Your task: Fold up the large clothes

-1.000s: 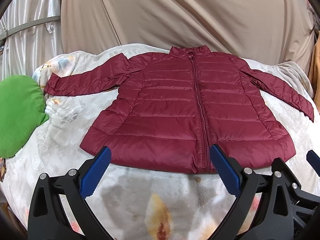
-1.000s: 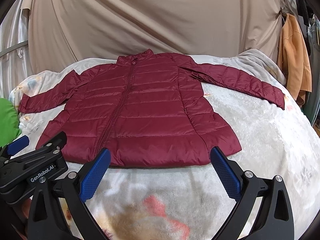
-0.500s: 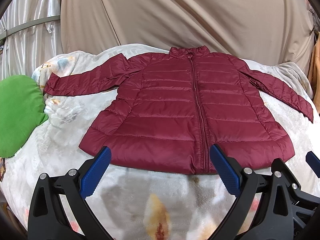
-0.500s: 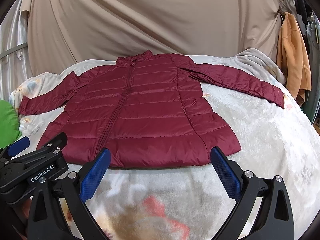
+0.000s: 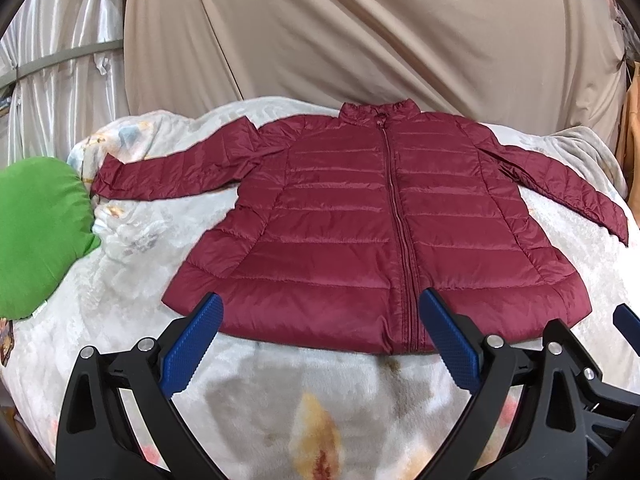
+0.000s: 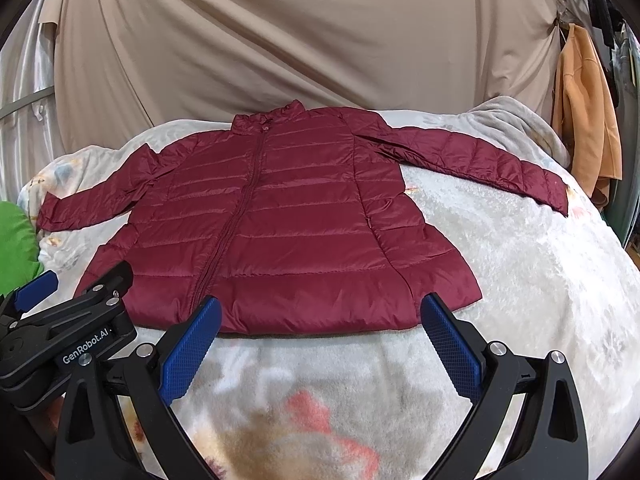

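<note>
Maroon quilted jacket (image 5: 384,236) is lying flat, zipped, 2 sleeves spread; I am holding left gripper (image 5: 320,336) and right gripper (image 6: 320,336) released.

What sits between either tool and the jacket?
Nothing visible. Both the left tool and right tool are open at the jacket hem, with only bare blanket before it. The green cushion lies off to the left.
</note>
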Action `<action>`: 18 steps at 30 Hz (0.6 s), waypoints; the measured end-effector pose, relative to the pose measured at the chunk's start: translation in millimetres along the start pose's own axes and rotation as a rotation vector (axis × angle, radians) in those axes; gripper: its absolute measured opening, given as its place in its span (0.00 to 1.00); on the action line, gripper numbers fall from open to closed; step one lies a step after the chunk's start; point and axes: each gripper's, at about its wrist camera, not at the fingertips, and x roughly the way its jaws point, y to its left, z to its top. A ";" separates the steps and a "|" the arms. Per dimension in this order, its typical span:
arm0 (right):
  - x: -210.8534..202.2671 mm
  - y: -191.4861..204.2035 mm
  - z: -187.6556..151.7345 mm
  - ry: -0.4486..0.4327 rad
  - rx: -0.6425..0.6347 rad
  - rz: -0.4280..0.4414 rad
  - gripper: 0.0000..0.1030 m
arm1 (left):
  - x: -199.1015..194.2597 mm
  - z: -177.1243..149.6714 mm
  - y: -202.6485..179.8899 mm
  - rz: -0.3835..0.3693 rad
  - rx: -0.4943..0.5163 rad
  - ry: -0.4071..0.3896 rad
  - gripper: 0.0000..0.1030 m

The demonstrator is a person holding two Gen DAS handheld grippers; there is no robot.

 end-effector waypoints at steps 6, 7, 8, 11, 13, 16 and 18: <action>-1.0 0.5 0.1 0.000 0.005 0.001 0.95 | -3.8 -1.5 0.2 0.016 0.001 -0.030 0.93; -1.0 0.0 0.3 0.000 0.004 0.001 0.95 | -3.1 -1.6 0.5 0.013 -0.003 -0.024 0.93; -1.0 0.2 0.3 -0.001 0.003 0.000 0.95 | -2.2 -1.6 1.2 0.008 -0.007 -0.019 0.93; -1.3 0.3 0.7 -0.001 0.005 0.002 0.95 | -0.9 -1.9 2.5 -0.006 -0.009 -0.009 0.92; -1.2 0.4 0.9 -0.001 0.005 0.000 0.95 | 0.5 -1.7 3.6 -0.014 -0.016 0.006 0.92; -1.1 0.3 0.8 0.000 0.003 0.000 0.95 | 2.5 -2.0 4.0 -0.015 -0.025 0.024 0.92; -1.0 0.1 0.7 0.001 0.003 0.001 0.95 | 3.4 -2.5 4.0 -0.013 -0.027 0.029 0.92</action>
